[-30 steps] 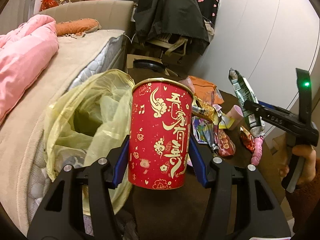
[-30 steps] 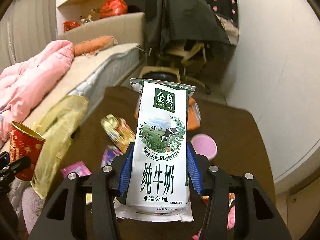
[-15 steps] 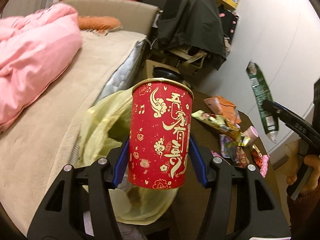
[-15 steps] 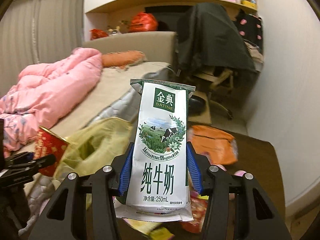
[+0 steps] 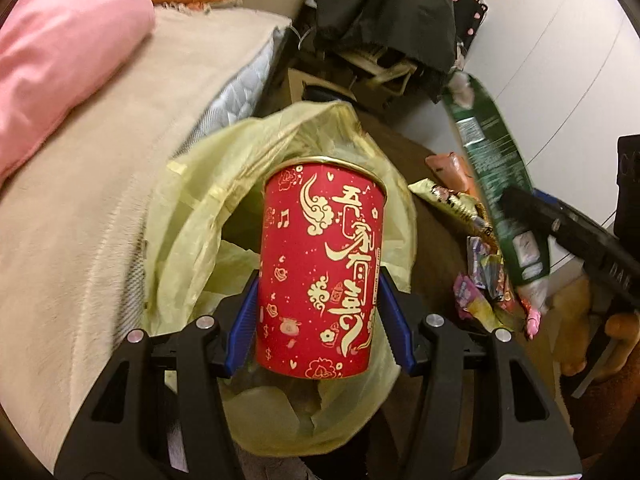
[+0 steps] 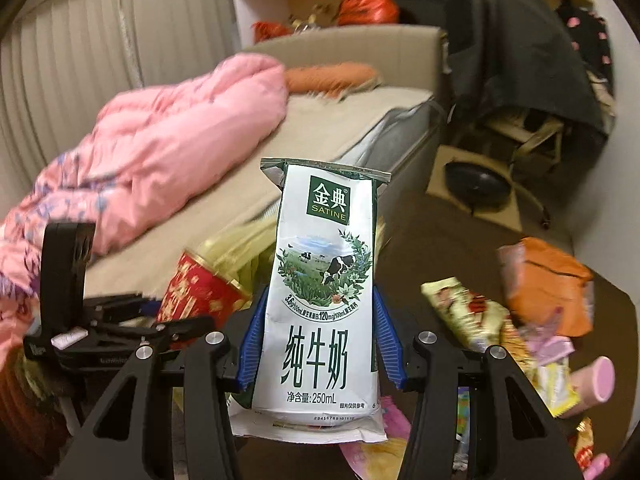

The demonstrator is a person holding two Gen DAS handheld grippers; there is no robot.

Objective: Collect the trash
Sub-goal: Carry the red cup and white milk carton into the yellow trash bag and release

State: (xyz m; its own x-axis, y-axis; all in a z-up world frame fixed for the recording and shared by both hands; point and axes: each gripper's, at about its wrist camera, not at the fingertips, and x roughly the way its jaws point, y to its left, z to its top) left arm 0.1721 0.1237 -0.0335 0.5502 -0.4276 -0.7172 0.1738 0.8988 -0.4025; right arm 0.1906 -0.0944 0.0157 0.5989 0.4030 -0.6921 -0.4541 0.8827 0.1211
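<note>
Left wrist view: the left gripper (image 5: 320, 304) has its jaws clamped on the red cup (image 5: 322, 268) — upright, over the open yellow trash bag (image 5: 192, 216). Right wrist view: the right gripper (image 6: 322, 336) squeezes the milk carton (image 6: 324, 280) between its jaws — wrappers (image 6: 464, 312) litter the tabletop (image 6: 448, 240).

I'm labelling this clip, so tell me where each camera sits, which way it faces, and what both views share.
Left wrist view: sits on the left gripper, looking forward and down over the red cup in its jaws into the yellow trash bag; the person's right hand shows at the right edge.
Right wrist view: sits on the right gripper, looking forward past the milk carton it holds toward the bed; the left gripper shows at lower left.
Shared: cup, bag, carton, bed, pink blanket, wrappers on the brown table.
</note>
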